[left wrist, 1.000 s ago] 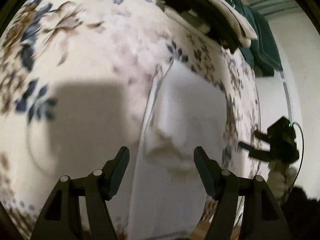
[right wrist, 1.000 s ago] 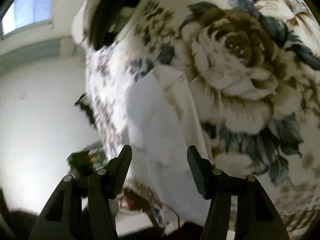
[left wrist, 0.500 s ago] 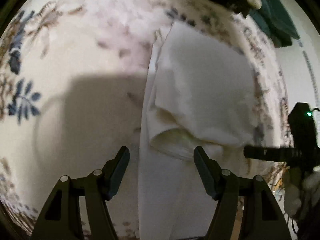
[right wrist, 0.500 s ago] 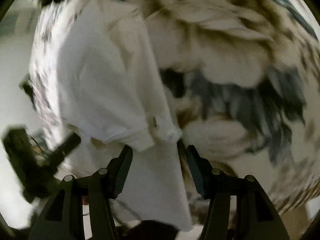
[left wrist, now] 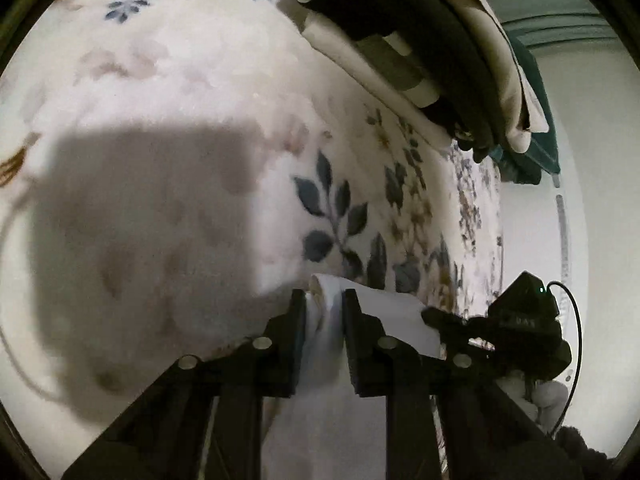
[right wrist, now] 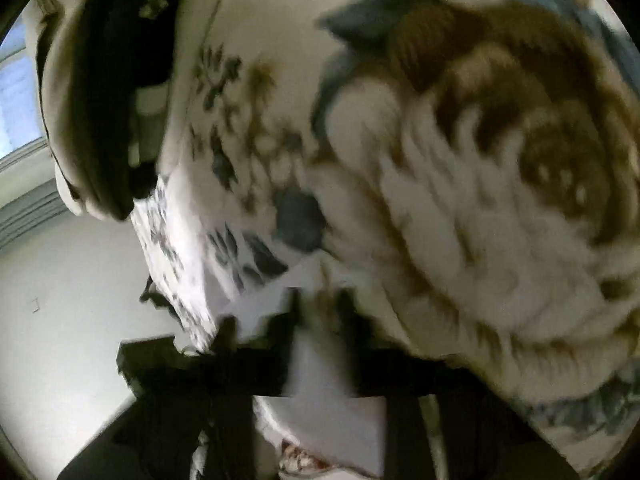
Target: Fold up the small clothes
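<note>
- Floral blanket (left wrist: 192, 80): cream plush with blue leaves and brown roses, covers the whole surface under both views. Whether that is a bed or something else, can't tell. A big boxy shadow sits on its left half in the left wrist view. In the right wrist view the same blanket (right wrist: 460, 220) is motion-blurred, with one large brown rose filling the right side.
- Stack of folded clothes (left wrist: 420, 44): at the far edge of the blanket, cream and dark layers with a green piece at the back. Well apart from both claws. It shows top-left in the right wrist view (right wrist: 92, 92).
- White garment (left wrist: 396, 316): small, at the near edge of the blanket, partly folded over. One bunched edge stands up between the left fingers; the rest spreads flat toward the right claw. The right wrist view shows it (right wrist: 320, 384) running down between that claw's fingers.
- Left claw (left wrist: 324, 320): fingers drawn close, pinching the bunched white edge.
- Right claw (right wrist: 318, 320): heavily blurred in its own view; fingers look near together with white cloth between them. From the left camera its body (left wrist: 516, 328) sits at the garment's right edge, green LED lit, cable looping off it.
</note>
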A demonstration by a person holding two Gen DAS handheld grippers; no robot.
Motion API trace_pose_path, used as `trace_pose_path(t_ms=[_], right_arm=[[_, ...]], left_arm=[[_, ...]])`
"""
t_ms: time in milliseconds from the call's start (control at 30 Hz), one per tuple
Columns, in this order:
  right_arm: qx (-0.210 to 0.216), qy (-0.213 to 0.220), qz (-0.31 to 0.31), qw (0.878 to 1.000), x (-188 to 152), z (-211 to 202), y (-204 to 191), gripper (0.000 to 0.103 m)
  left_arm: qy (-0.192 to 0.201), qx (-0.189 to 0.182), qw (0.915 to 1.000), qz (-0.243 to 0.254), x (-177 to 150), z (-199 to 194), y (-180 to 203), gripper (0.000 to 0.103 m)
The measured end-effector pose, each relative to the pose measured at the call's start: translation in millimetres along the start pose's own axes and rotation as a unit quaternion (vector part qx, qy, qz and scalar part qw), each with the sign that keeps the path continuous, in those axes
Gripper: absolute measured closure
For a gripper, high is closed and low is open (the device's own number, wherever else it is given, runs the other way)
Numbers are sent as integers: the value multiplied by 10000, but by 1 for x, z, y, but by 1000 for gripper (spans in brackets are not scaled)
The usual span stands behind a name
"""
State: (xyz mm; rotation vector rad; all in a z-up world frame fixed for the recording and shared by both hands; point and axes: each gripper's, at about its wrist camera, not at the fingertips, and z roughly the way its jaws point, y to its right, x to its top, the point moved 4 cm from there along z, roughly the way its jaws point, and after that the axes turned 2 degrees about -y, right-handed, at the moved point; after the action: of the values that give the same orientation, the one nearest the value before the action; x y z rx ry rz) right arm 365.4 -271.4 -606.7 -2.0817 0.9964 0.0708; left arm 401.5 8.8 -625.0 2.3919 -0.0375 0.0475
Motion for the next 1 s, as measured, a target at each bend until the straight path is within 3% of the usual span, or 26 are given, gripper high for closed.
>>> trace_pose_path(t_ms=[100, 200, 267, 300, 333, 367, 400, 433, 500, 633, 767, 1000], right_arm=[[-177, 283, -246, 9991, 7, 1, -12, 100], [-431, 296, -394, 9979, 9, 15, -17, 100], [-601, 220, -508, 9967, 10, 22, -21, 99], [-673, 167, -536, 9962, 12, 29, -27, 97], [-718, 102, -563, 9958, 13, 31, -32, 86], [-738, 35, -560, 9957, 13, 32, -36, 80], [-681, -21, -553, 9961, 11, 31, -38, 62], [-661, -49, -565, 9962, 8, 26, -35, 45], [-691, -33, -659, 9954, -5, 4, -27, 42], [-748, -380, -648, 9944, -45, -22, 4, 42], [-894, -859, -451, 9913, -103, -32, 60, 42], [-1006, -1529, -250, 9828, -196, -20, 146, 42]], left_arm=[[107, 6, 9999, 56, -5, -3, -5, 90], [121, 2, 9999, -109, -6, -1, -12, 88], [55, 101, 9999, -108, -4, -3, -7, 81], [50, 183, 9998, -81, -3, -5, -5, 72], [82, 268, 9996, 4, -3, -10, -1, 69], [151, 209, 9996, 108, -5, -19, 5, 56], [179, 185, 9996, 151, -7, -23, 6, 39], [263, 198, 9992, 238, -11, -34, 11, 37], [313, 177, 9988, 344, -22, -46, 16, 36], [267, 314, 9985, 355, -67, -74, 16, 36], [42, 571, 9983, 82, -139, -92, 2, 36], [-701, 1190, 9898, -349, -267, -80, -41, 36]])
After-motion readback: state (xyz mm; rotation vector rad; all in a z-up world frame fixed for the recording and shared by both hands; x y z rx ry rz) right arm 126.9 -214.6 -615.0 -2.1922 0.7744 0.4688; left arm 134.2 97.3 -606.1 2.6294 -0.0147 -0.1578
